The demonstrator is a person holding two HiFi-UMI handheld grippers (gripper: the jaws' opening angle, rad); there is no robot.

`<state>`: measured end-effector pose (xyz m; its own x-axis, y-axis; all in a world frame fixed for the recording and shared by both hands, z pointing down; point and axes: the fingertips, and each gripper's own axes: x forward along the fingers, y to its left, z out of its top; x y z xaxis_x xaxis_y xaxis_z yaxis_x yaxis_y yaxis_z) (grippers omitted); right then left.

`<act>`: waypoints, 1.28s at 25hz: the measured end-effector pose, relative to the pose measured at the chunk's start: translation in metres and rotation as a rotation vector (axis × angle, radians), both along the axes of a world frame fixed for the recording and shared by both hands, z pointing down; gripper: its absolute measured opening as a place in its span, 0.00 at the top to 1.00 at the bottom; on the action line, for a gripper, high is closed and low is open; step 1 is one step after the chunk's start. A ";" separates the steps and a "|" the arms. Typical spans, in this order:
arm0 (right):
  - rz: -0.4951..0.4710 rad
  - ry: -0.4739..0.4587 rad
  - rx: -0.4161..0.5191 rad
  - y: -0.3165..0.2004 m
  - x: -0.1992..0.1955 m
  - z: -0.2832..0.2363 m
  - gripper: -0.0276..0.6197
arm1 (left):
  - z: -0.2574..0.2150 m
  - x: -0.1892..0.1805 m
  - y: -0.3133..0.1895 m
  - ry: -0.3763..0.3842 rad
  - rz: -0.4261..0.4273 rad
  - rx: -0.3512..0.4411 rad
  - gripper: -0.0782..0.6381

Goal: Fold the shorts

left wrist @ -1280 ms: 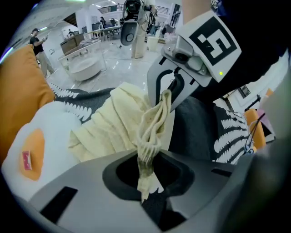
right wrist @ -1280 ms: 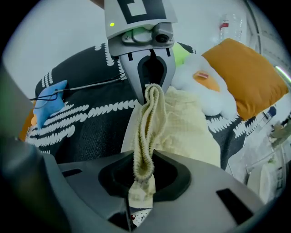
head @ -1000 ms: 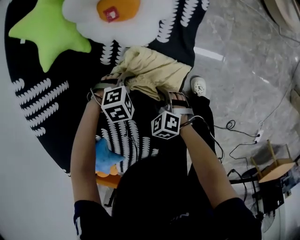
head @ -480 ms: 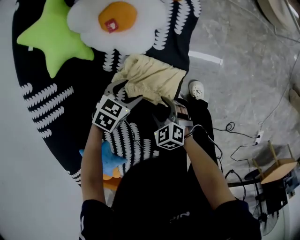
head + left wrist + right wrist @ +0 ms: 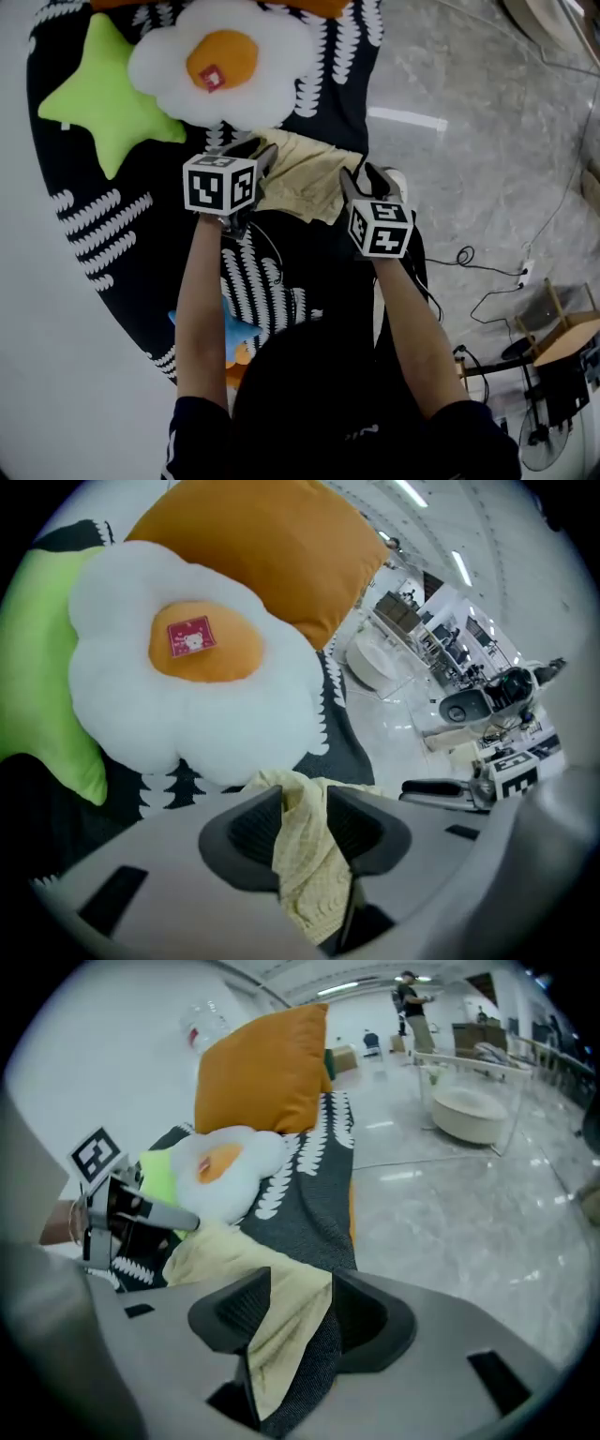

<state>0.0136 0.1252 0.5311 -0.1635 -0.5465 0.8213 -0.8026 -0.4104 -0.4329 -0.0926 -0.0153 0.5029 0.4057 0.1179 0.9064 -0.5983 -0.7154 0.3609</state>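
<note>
Yellow shorts (image 5: 309,855), jaws just closing, grip hidden overhead

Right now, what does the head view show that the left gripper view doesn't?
Only the head view: the person's forearms, a blue plush toy, floor cables and a wooden stool. Only the left gripper view: the left gripper with its jaws, which have just been closing, pinched on the yellow shorts. Both: the fried-egg cushion, the green star cushion and the shorts.

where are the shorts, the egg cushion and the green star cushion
shorts (image 5: 302,176), head view, middle of the cloth
egg cushion (image 5: 221,60), head view, orange yolk
green star cushion (image 5: 106,101), head view, its centre
</note>
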 end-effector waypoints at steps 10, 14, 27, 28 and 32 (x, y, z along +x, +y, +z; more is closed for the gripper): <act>0.508 -0.501 -0.134 0.002 0.006 0.039 0.64 | 0.032 -0.006 0.003 -0.106 -0.285 -0.146 0.86; 0.497 -0.525 -0.120 -0.003 0.006 0.039 0.91 | 0.028 -0.007 0.000 -0.073 -0.250 -0.075 0.87; 0.185 -0.474 0.163 -0.024 0.028 -0.014 0.92 | -0.035 -0.049 -0.019 0.234 -0.454 0.015 0.87; 0.115 -0.453 0.203 -0.030 0.028 -0.025 0.92 | -0.042 -0.055 -0.019 0.257 -0.474 0.038 0.87; -0.119 -0.410 0.320 -0.051 0.018 -0.080 0.92 | -0.081 -0.084 -0.011 0.339 -0.571 0.132 0.87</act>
<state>0.0318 0.0746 0.4509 -0.5119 -0.7176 0.4723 -0.5741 -0.1232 -0.8094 -0.1768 -0.0267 0.4220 0.6364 -0.3021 0.7098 -0.7642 -0.3720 0.5269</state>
